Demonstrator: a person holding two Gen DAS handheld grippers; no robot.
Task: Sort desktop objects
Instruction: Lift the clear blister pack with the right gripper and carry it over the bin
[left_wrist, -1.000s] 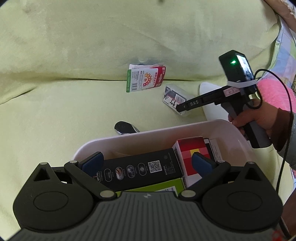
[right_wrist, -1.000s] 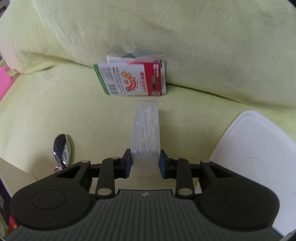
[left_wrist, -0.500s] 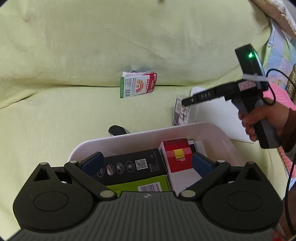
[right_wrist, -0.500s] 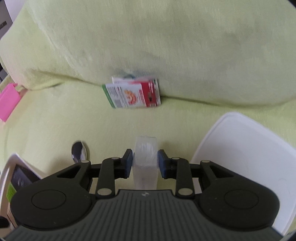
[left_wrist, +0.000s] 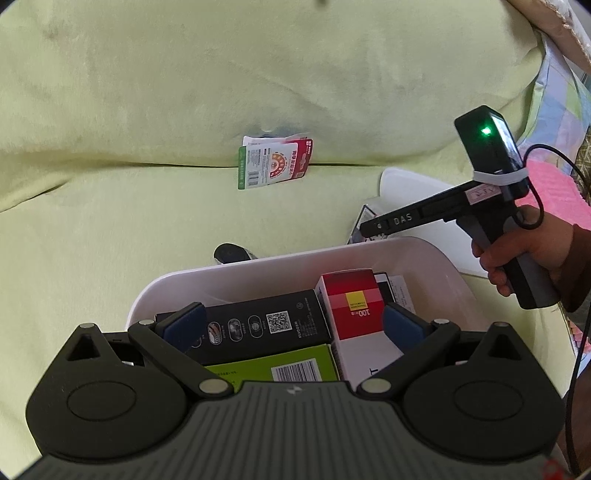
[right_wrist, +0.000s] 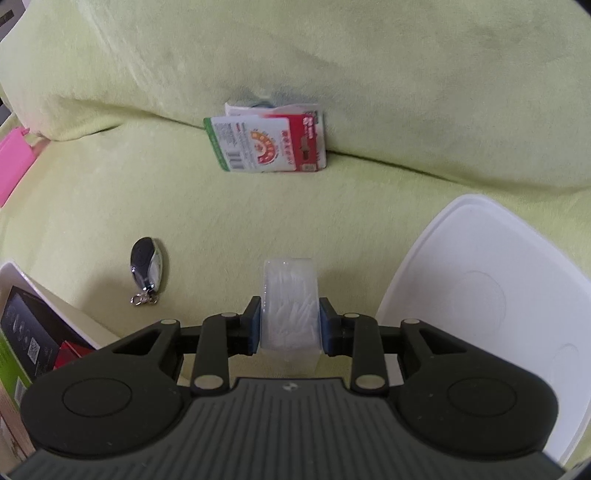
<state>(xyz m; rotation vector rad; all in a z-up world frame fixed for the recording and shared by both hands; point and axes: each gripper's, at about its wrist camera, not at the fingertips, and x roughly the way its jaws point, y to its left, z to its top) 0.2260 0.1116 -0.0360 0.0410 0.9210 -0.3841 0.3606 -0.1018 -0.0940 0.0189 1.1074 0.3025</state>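
Covering the whole work surface is a soft yellow-green blanket (right_wrist: 258, 221). On it sits a white plastic bin (left_wrist: 280, 266), smooth-walled with rounded corners, already packed with cardboard boxes (left_wrist: 258, 325). The right gripper (right_wrist: 290, 325), nearer than the left, is clamped on a clear plastic box (right_wrist: 290, 306) of white sticks, long axis pointing forward. The bin lies to that box's left, so the carry likely goes leftward. Over the bin, the left gripper (left_wrist: 291, 325) hangs wide apart, empty. Beyond the bin's far wall rests a glossy key fob (right_wrist: 146, 264).
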